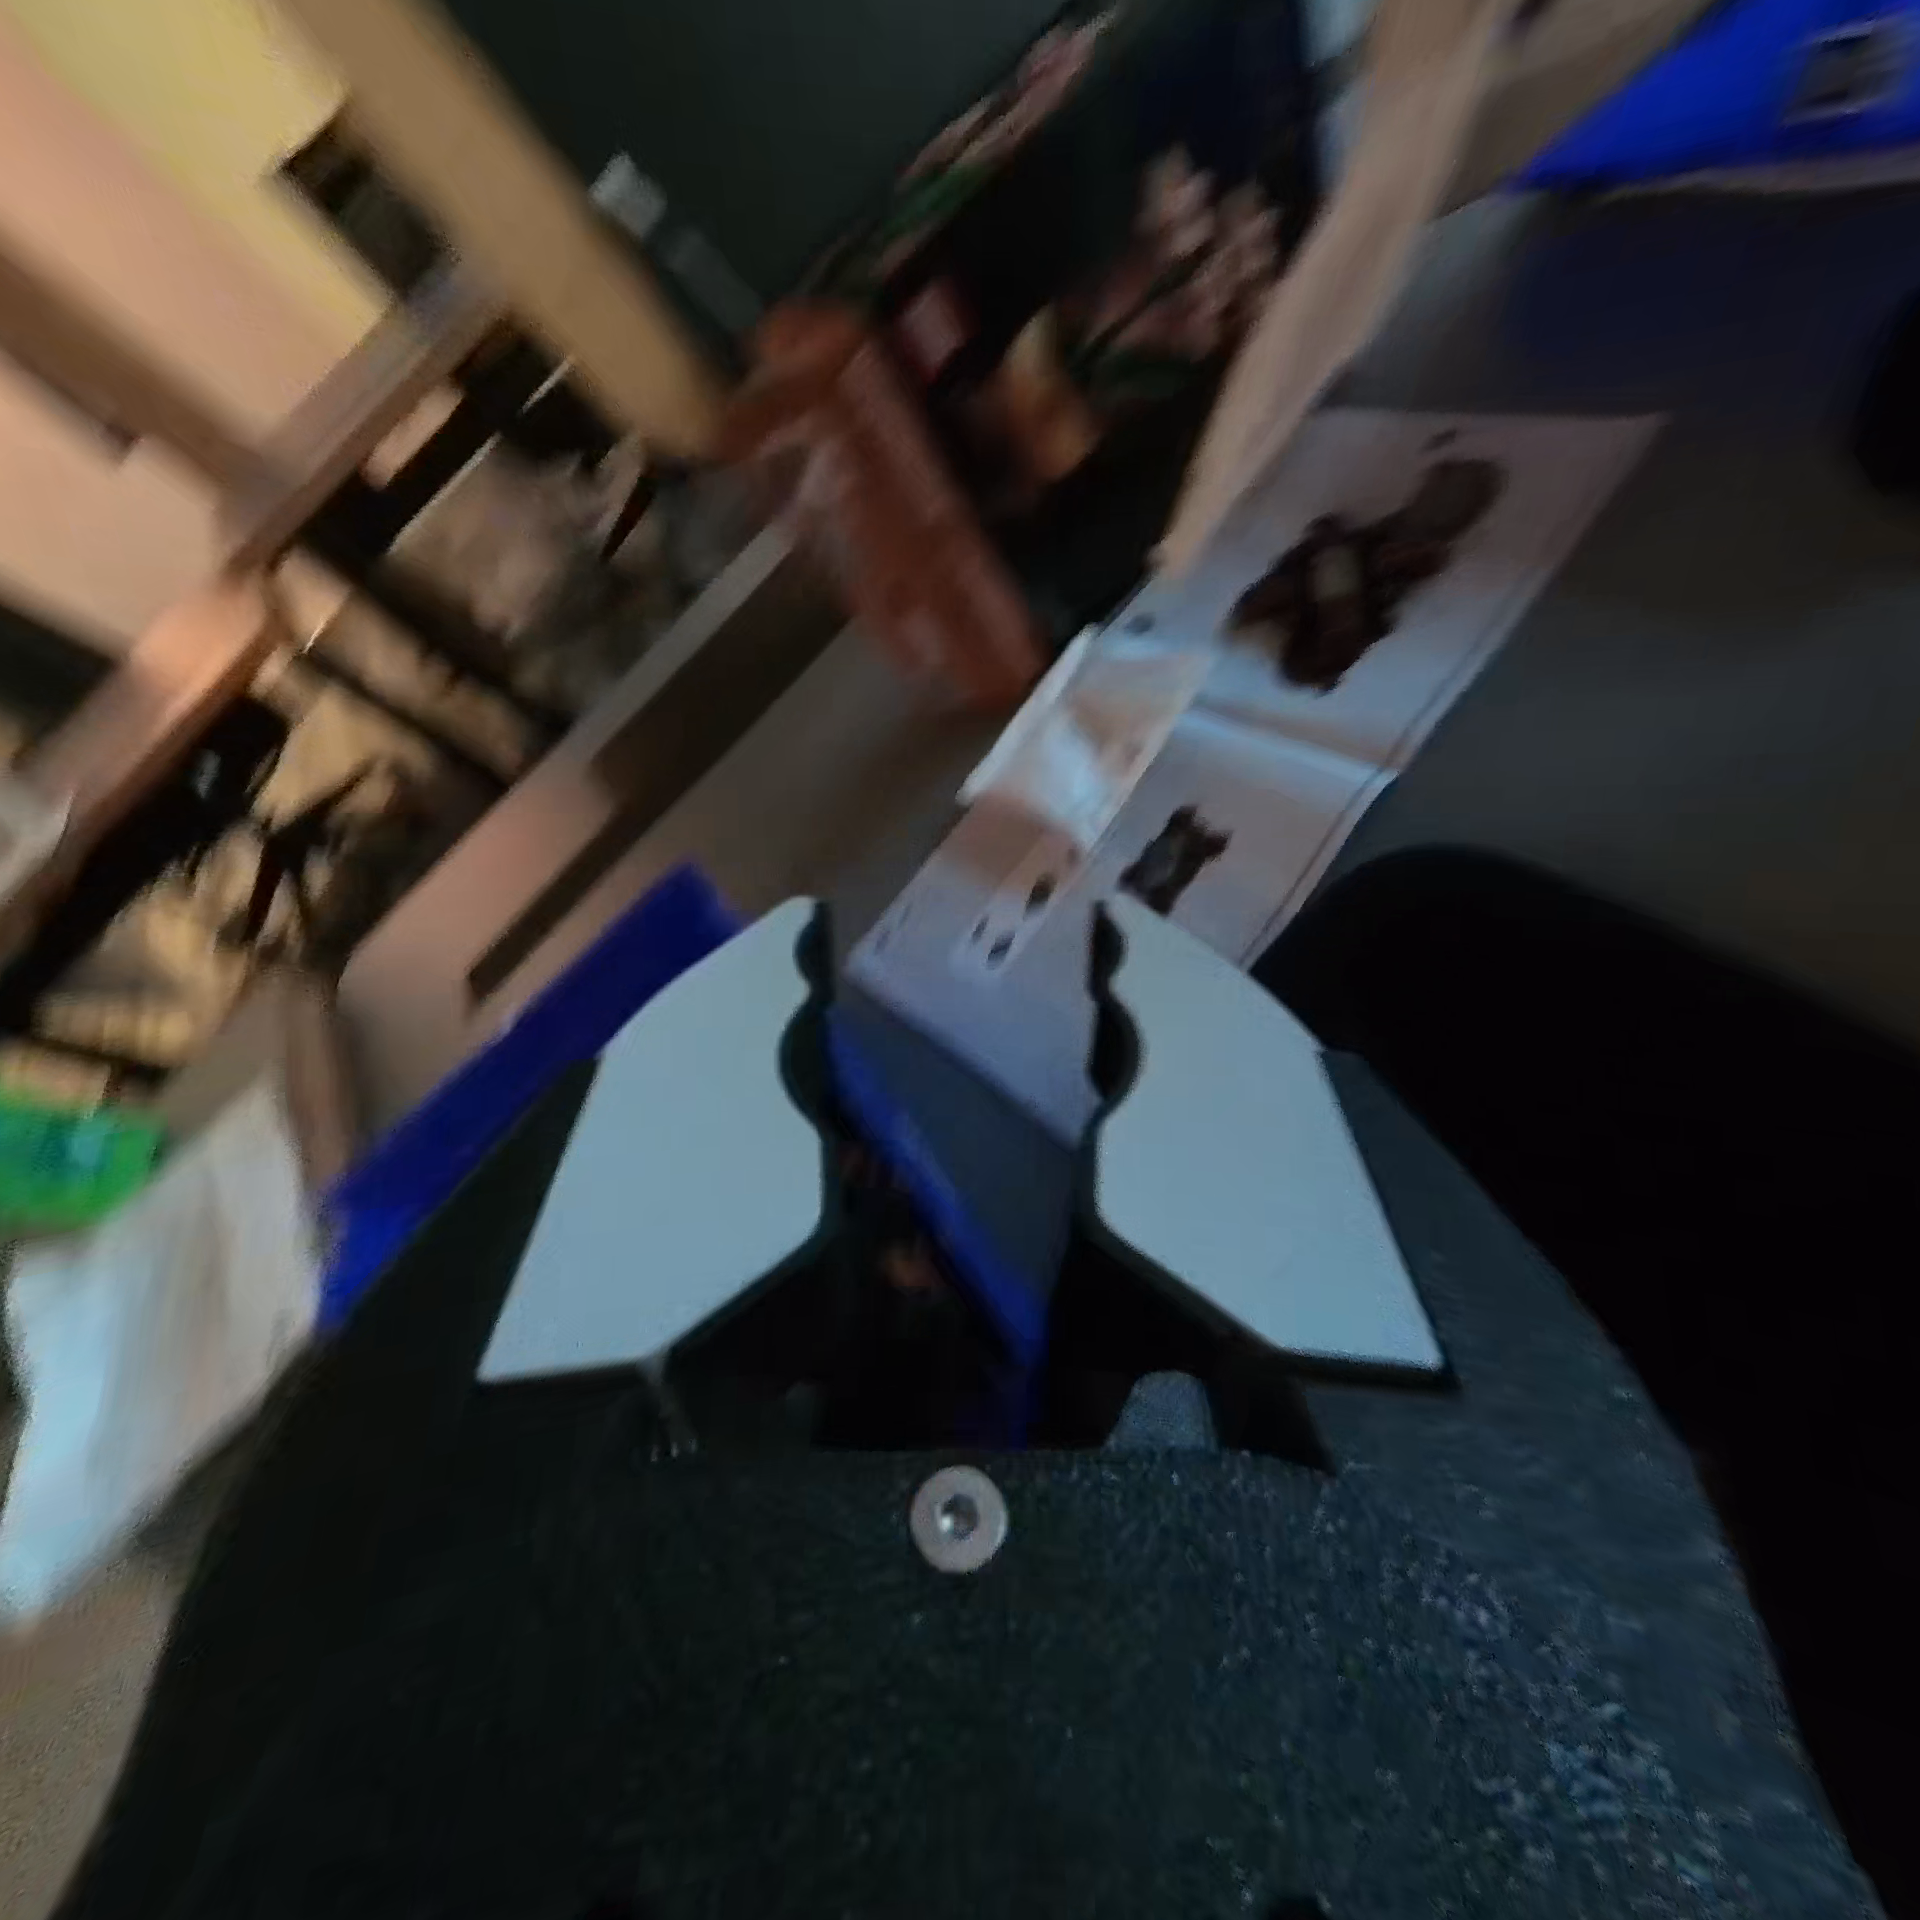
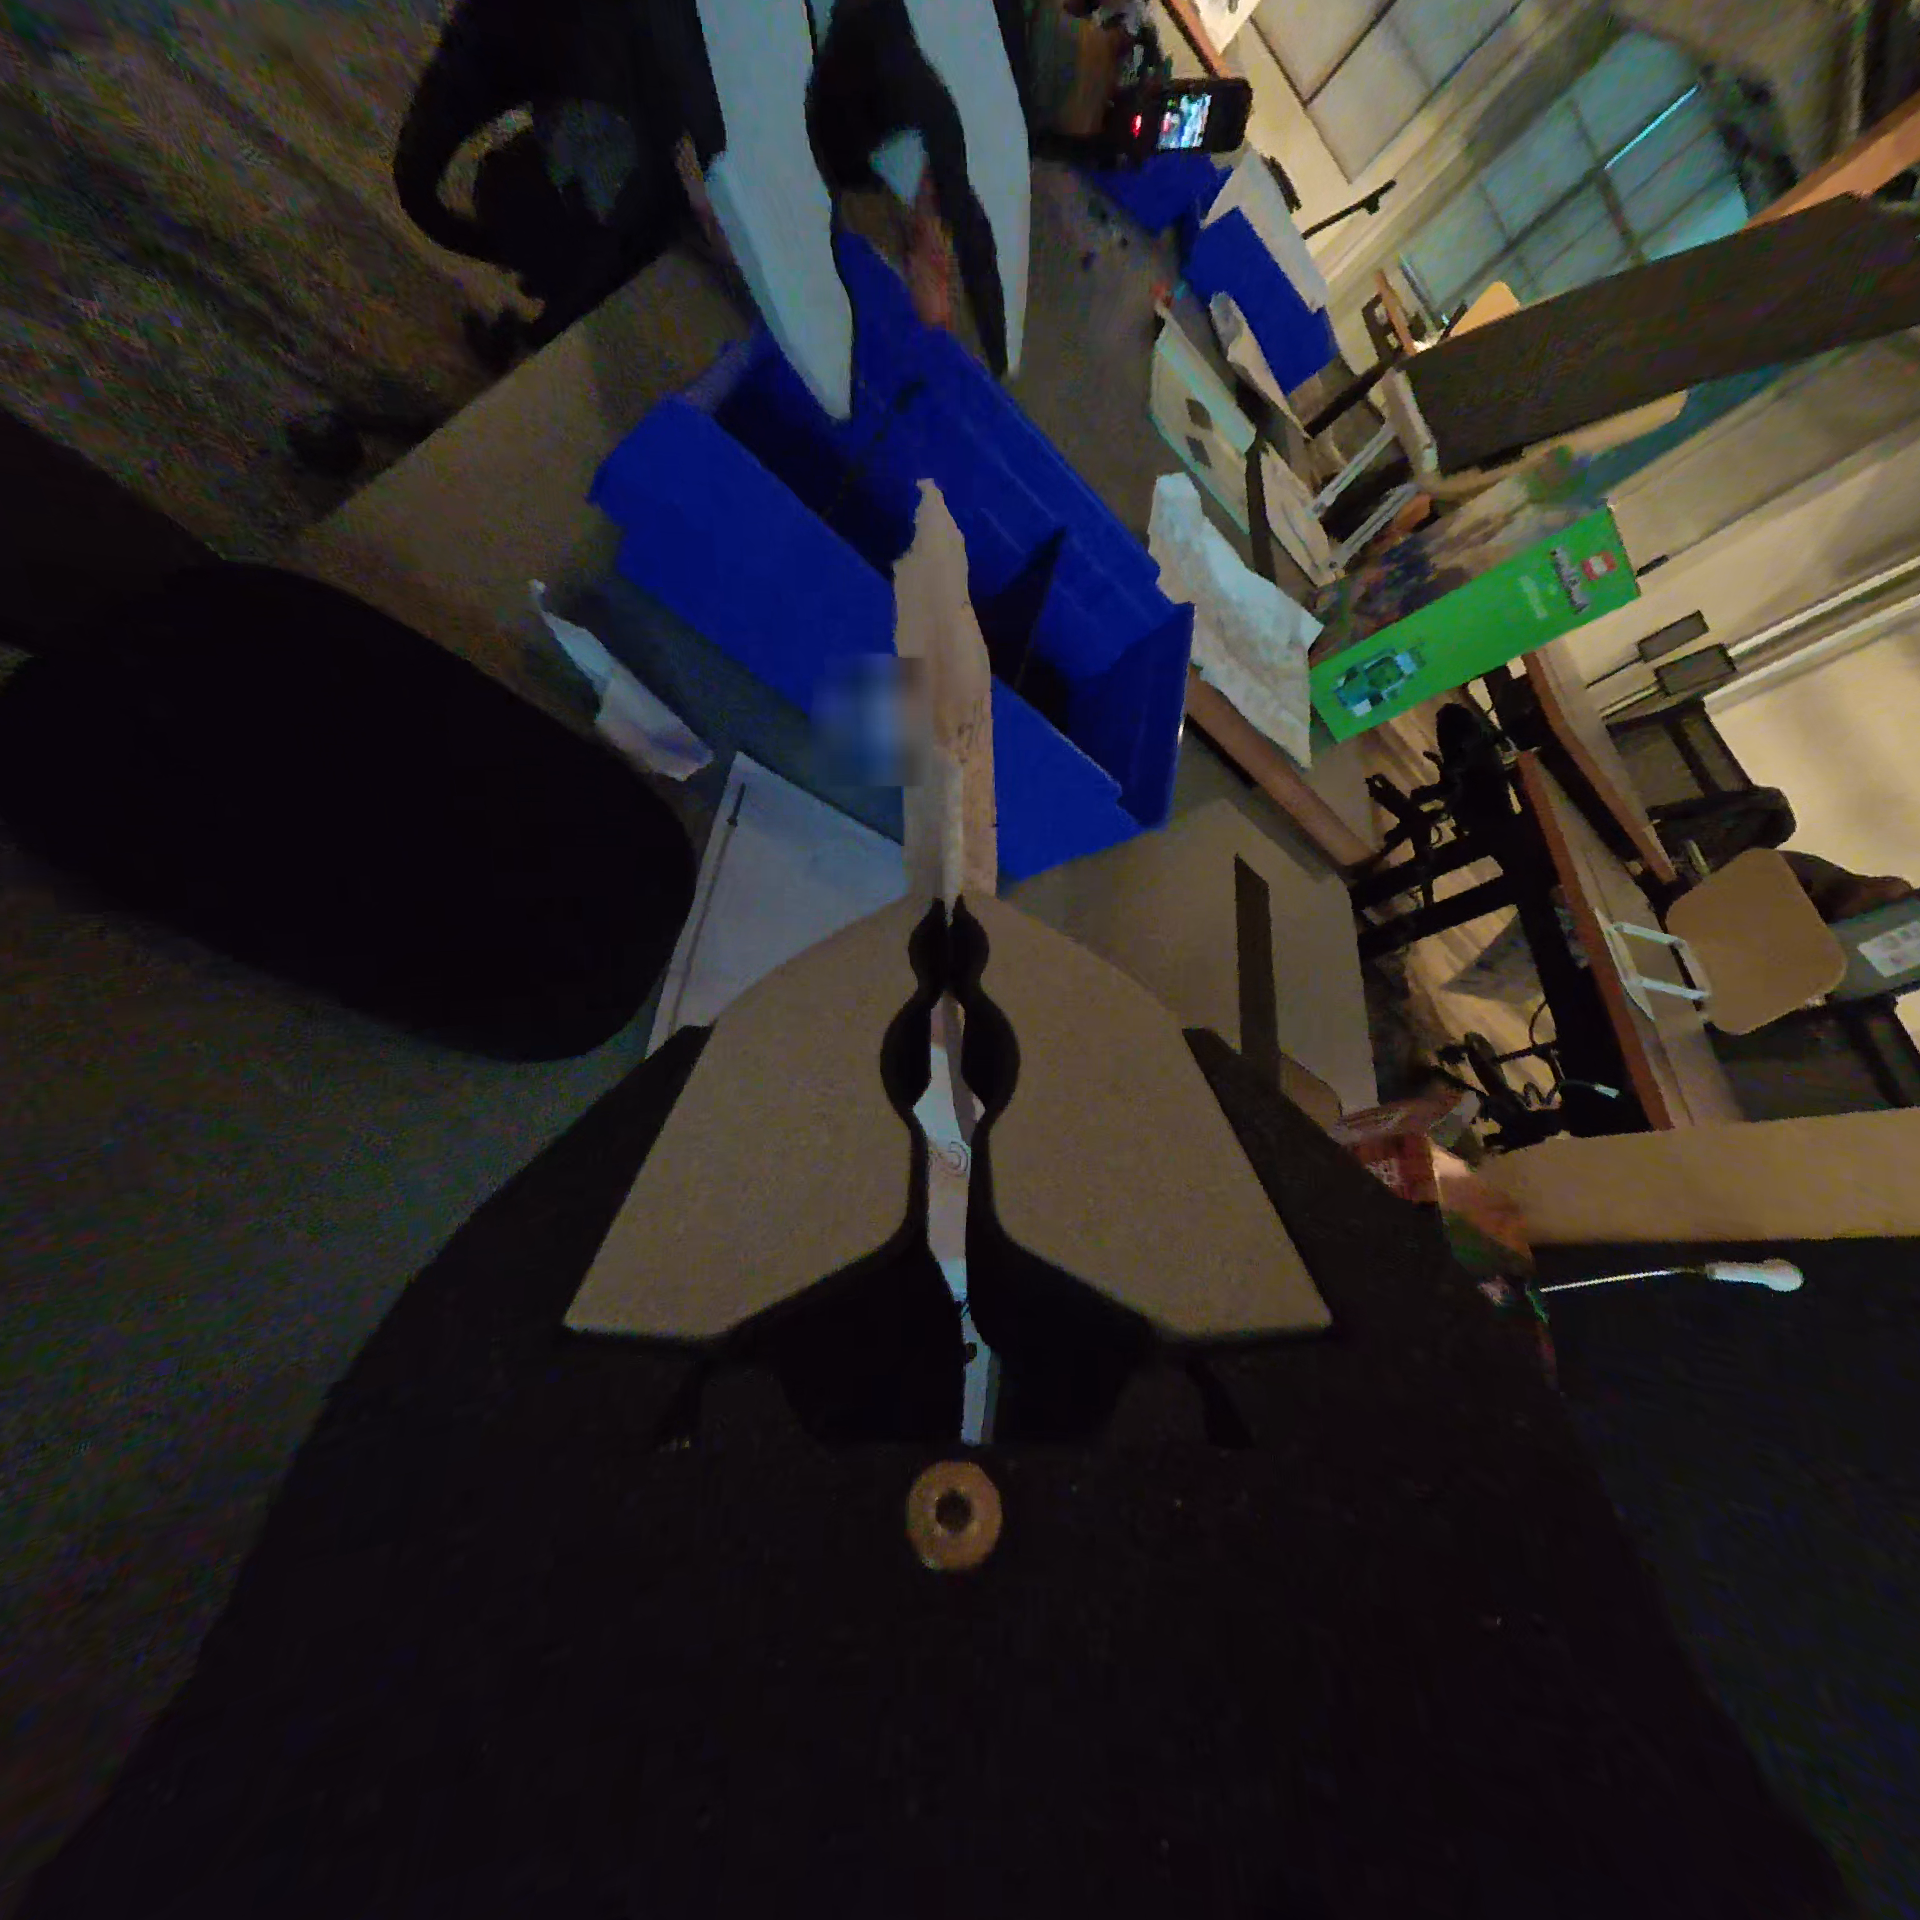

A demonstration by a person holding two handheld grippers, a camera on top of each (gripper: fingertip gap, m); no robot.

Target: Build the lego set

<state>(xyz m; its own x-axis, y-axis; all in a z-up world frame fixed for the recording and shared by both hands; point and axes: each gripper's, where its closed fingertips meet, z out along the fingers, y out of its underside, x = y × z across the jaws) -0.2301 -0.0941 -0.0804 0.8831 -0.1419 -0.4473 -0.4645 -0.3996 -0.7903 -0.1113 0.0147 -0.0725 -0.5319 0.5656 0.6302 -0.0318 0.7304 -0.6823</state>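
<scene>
My right gripper (image 2: pixel 951 914) is shut on a thin white printed booklet (image 2: pixel 945 707), seen edge-on, which sticks out forward over a blue bin (image 2: pixel 748 561). My left gripper (image 1: pixel 961 925) is open. The same booklet (image 1: pixel 1351 582), white with dark pictures, runs through the gap between its fingers (image 1: pixel 717 1091), and the pads do not press on it. The left wrist view is blurred. In the right wrist view the left gripper (image 2: pixel 914 384) hangs at the booklet's far end, above the bin, with its white fingers spread apart.
A blue bin edge (image 1: pixel 520 1091) lies under my left gripper, with a red-brown box (image 1: pixel 894 499) beyond. A green box (image 2: pixel 1475 623), crumpled white paper (image 2: pixel 1236 613), a phone (image 2: pixel 1184 114) and a flat white sheet (image 2: pixel 790 862) lie on the table. A black rounded shape (image 2: pixel 312 810) is at the left.
</scene>
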